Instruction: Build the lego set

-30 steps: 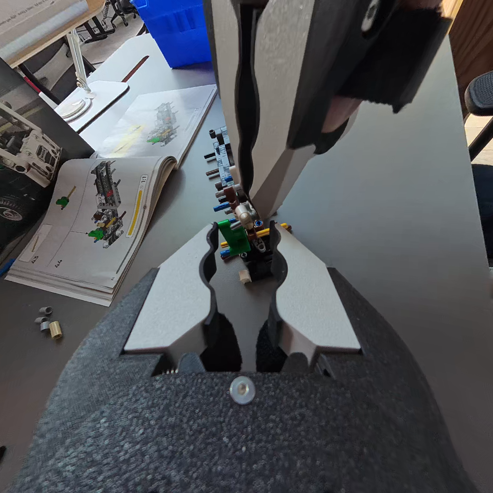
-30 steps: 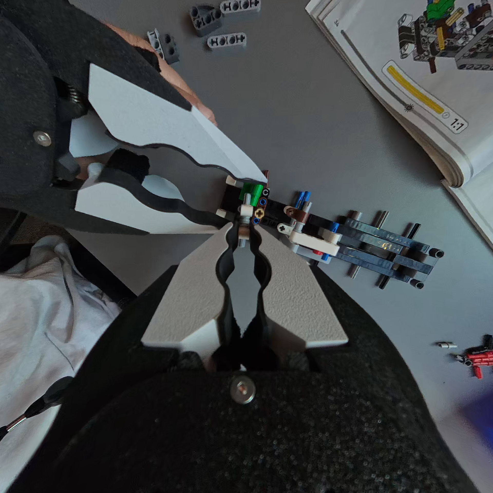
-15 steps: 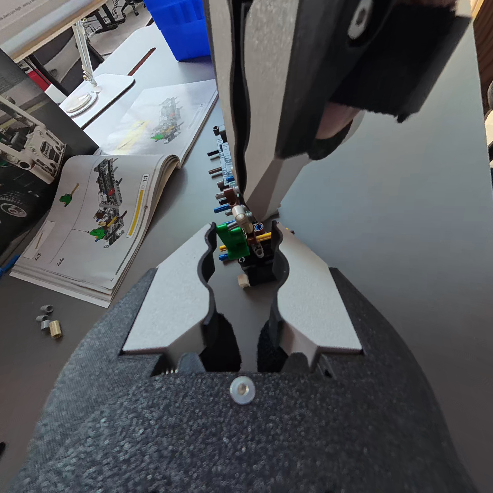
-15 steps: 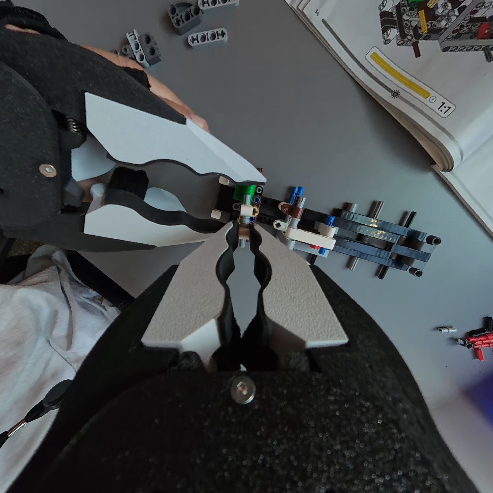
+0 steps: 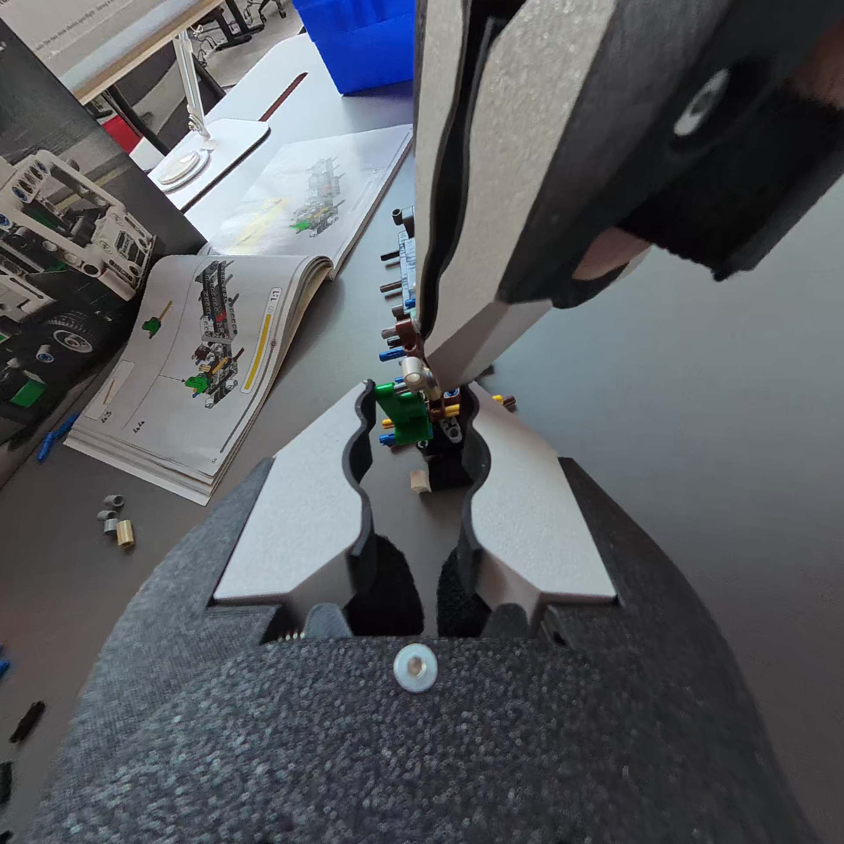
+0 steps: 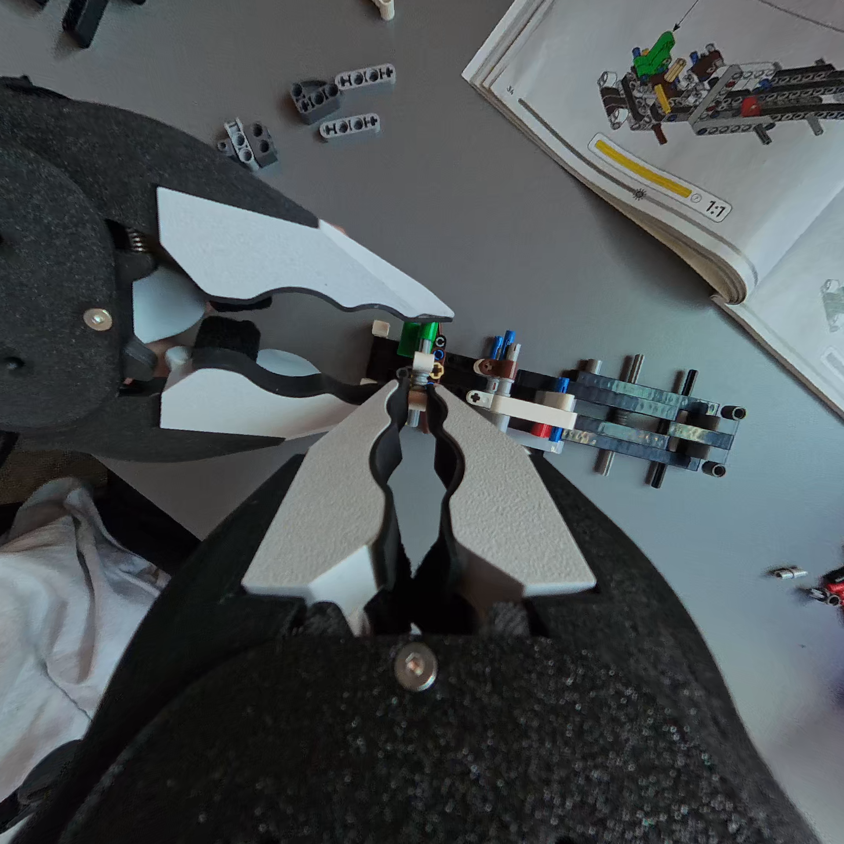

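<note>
The lego assembly point(image 6: 639, 420) is a long frame of dark beams and axles lying on the grey table point(image 6: 502, 219). Its near end carries a green piece point(image 5: 406, 415) and a black block point(image 5: 447, 456). My left gripper point(image 5: 418, 402) is shut around that end, one finger on the green piece and one on the black block. It also shows in the right wrist view point(image 6: 411, 351). My right gripper point(image 6: 418, 388) comes down from above and is shut on a small brown piece point(image 6: 418, 401) on a grey axle at the same end. It also shows in the left wrist view point(image 5: 434, 374).
An open instruction booklet point(image 5: 192, 365) lies left of the assembly, also in the right wrist view point(image 6: 685, 137). Loose grey pieces point(image 6: 338, 100) and small bushes point(image 5: 116, 520) lie on the table. The set's box point(image 5: 55, 255) and a blue bin point(image 5: 365, 41) stand behind. A red piece point(image 6: 831, 589) lies right. Both grippers' tips are close together, under 4 cm apart.
Both grippers keep their hold at the assembly's end. The right gripper has tilted and shifted slightly over it, so both views have moved a little.
</note>
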